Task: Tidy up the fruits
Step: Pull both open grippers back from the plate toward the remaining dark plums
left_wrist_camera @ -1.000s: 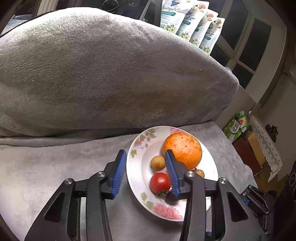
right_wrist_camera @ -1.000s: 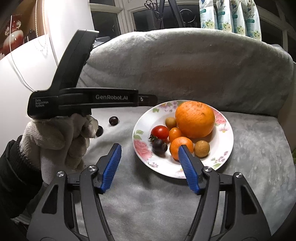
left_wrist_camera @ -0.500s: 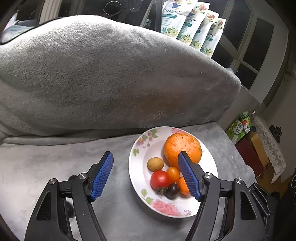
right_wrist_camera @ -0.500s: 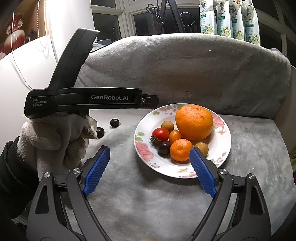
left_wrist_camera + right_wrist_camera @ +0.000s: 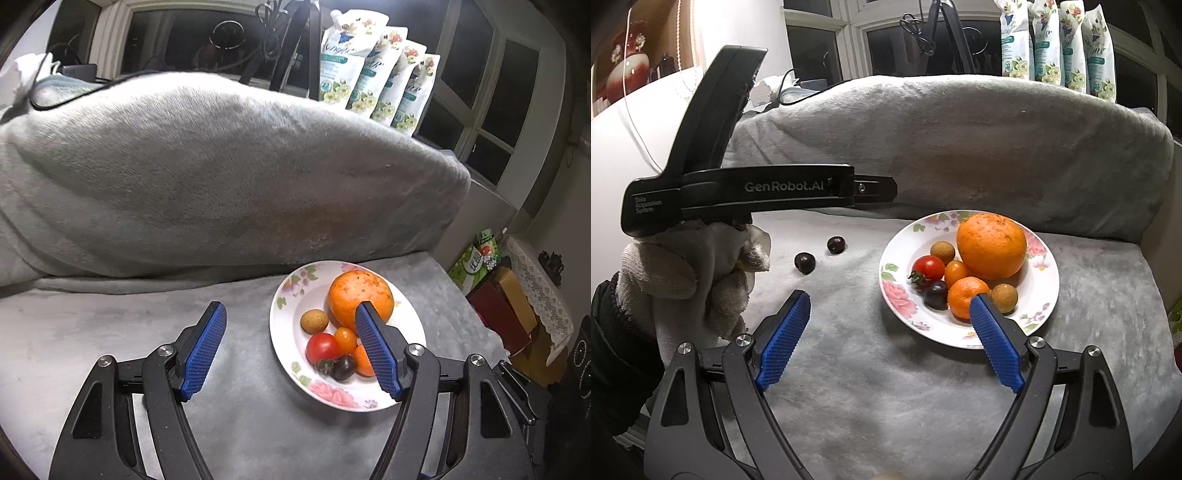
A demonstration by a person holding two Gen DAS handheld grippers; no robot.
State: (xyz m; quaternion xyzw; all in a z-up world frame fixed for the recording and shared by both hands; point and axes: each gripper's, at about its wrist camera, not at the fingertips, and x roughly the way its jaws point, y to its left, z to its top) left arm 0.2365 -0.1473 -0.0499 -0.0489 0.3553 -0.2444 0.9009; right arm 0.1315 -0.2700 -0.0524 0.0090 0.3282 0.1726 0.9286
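Note:
A flowered white plate (image 5: 1047, 291) (image 5: 286, 332) sits on the grey blanket. It holds a large orange (image 5: 991, 246) (image 5: 358, 297), a small mandarin (image 5: 966, 295), a red tomato (image 5: 929, 268) (image 5: 322, 347), a small orange tomato (image 5: 955, 271), a dark plum (image 5: 935, 299) (image 5: 343, 367) and two tan longans (image 5: 942, 250) (image 5: 1004, 298). Two dark plums (image 5: 804, 262) (image 5: 836, 244) lie on the blanket left of the plate. My left gripper (image 5: 291, 343) is open and empty above the plate's left edge. My right gripper (image 5: 886, 328) is open and empty in front of the plate.
A big grey-covered cushion (image 5: 221, 177) rises behind the plate. Several refill pouches (image 5: 373, 85) stand on the sill behind it. Boxes (image 5: 509, 306) sit past the blanket's right edge. My gloved left hand (image 5: 690, 277) and its gripper body (image 5: 746, 192) fill the left of the right wrist view.
My left gripper has opened wide and drawn back and up from the plate, leaving the dark plum there. My right gripper has also opened wider and pulled back slightly.

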